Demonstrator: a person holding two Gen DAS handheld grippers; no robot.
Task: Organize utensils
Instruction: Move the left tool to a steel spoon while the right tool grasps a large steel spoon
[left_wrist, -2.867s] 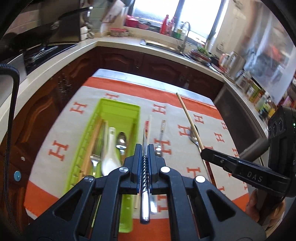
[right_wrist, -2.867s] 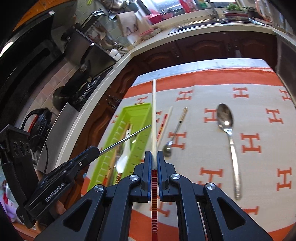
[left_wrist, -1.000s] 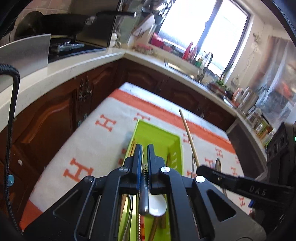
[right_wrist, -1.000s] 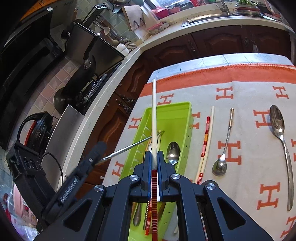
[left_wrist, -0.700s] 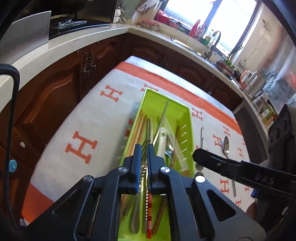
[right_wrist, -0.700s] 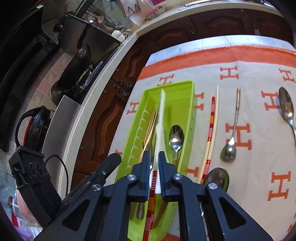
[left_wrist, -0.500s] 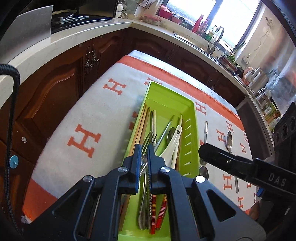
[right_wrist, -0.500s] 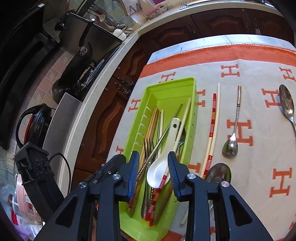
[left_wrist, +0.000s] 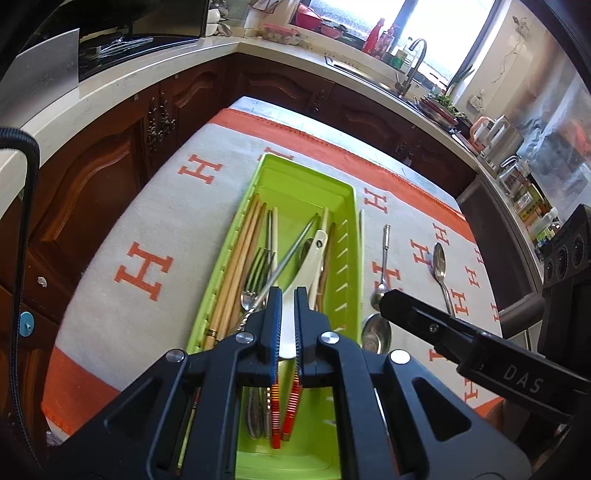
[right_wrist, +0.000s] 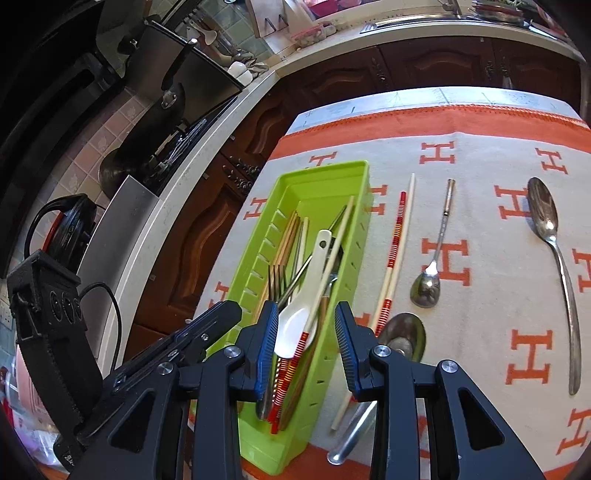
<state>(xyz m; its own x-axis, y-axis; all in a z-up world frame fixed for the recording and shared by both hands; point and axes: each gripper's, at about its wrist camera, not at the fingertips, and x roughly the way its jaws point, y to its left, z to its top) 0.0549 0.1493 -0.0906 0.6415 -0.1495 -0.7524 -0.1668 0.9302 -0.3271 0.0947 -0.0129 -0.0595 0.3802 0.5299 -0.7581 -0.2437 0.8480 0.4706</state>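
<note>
Left wrist view: the left gripper (left_wrist: 285, 295) hangs tilted down over the near half of the green tray (left_wrist: 349, 221), its jaws drawn to a thin slit with nothing between them. Below them in the tray, from left to right, lie wooden chopsticks (left_wrist: 240, 251), forks (left_wrist: 255, 266), a thin metal chopstick (left_wrist: 295, 243) lying slantwise, and a white ceramic spoon (left_wrist: 314, 254) whose bowl shows through the slit.

Right wrist view: the right gripper (right_wrist: 306, 314) is just right of the left one, over the tray's near right part. Its jaws have just been opening and now stand partly apart, pressing on nothing. A red-striped chopstick (right_wrist: 328, 273) lies in the tray beneath the gap, resting across the white spoon, apart from both pads.

To the right of the tray, on the orange-and-grey cloth (right_wrist: 480, 166), lie in turn a second striped chopstick (right_wrist: 397, 236), a round-bowled spoon (right_wrist: 402, 328) near the right finger, a small spoon (right_wrist: 428, 284) and, well apart, a large spoon (right_wrist: 554, 240).
</note>
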